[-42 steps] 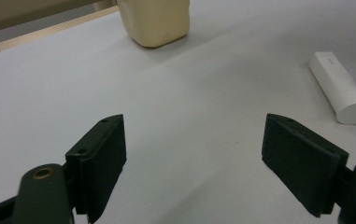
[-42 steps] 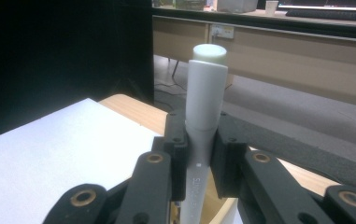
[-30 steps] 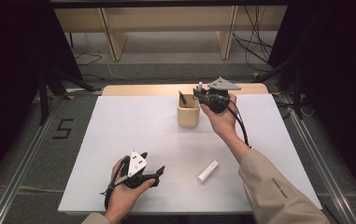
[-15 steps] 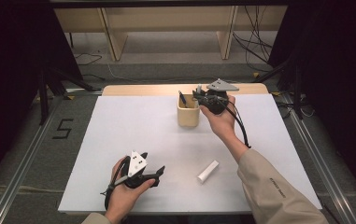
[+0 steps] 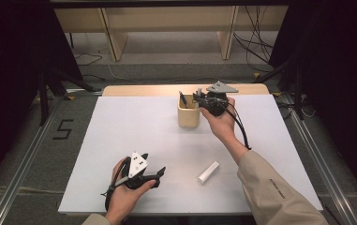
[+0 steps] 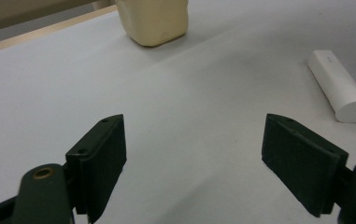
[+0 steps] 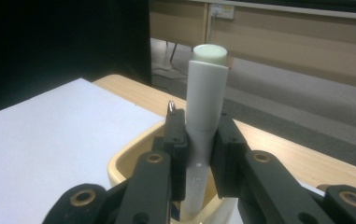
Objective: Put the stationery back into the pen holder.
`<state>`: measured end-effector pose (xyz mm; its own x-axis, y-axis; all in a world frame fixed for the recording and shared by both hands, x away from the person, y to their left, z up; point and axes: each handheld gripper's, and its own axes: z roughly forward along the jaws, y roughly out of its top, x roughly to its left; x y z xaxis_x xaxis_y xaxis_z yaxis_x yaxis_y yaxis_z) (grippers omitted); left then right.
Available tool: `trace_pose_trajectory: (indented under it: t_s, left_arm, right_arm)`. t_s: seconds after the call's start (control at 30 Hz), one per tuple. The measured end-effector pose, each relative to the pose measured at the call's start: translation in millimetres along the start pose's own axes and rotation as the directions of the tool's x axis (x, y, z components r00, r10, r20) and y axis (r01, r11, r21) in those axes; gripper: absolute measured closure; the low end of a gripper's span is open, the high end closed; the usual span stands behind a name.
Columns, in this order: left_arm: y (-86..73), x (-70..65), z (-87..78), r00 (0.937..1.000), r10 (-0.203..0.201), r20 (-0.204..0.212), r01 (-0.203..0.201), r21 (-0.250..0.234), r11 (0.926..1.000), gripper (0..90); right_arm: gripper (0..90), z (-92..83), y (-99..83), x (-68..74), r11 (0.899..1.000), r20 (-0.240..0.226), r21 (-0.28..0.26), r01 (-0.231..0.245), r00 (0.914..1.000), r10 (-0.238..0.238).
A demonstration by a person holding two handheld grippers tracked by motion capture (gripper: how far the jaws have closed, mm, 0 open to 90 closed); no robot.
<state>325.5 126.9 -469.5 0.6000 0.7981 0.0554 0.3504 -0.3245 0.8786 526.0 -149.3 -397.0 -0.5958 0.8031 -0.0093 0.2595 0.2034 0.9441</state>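
My right gripper [image 5: 199, 96] hovers at the right rim of a beige cup [image 5: 188, 117] at the back of the white table. In the right gripper view its jaws are shut on a white tube [image 7: 203, 126], held upright with its lower end inside the cup [image 7: 124, 163]. A dark pen [image 5: 182, 99] stands in the cup. My left gripper [image 5: 159, 176] rests near the front edge, open, with nothing between its pads [image 6: 103, 158]. A second white tube [image 5: 208, 172] lies flat on the table to its right, also seen in the left gripper view [image 6: 339, 86].
The white sheet [image 5: 120, 136] covers a wooden table whose bare back edge [image 5: 143, 89] shows behind the cup. Beyond it are wooden furniture legs [image 5: 115, 37] and cables [image 5: 256, 47] on the floor. Dark curtains flank both sides.
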Motion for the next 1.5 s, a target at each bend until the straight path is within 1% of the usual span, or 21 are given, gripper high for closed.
trace_pose_trajectory:
  t_s: [0.63,0.9,0.97,1.27,1.5]
  left_arm:
    - [0.1,-0.6,0.1,1.0000,0.001,0.000,-0.001,-0.001,1.0000,21.8]
    - [-0.1,-1.2,0.6,1.0000,0.000,0.001,0.000,-0.003,1.0000,21.8]
    - [0.1,-1.0,0.6,1.0000,0.006,0.002,-0.006,-0.001,1.0000,21.8]
    - [0.0,-1.0,0.6,1.0000,0.008,0.003,-0.008,0.002,1.0000,21.8]
    - [-0.1,-1.6,0.9,1.0000,0.004,0.005,-0.004,0.002,1.0000,21.8]
  right_arm:
    - [78.6,7.9,-14.1,0.5,0.999,-0.007,0.043,-0.001,1.0000,0.001]
    - [78.6,9.0,-15.4,0.7,0.999,-0.005,0.050,-0.002,1.0000,0.002]
    - [78.5,9.5,-16.2,0.7,0.999,-0.008,0.051,0.002,1.0000,-0.002]
    - [78.4,11.7,-20.2,1.0,0.998,-0.004,0.067,-0.002,1.0000,0.002]
    - [78.3,13.5,-23.3,1.2,0.997,-0.004,0.075,-0.002,1.0000,0.002]
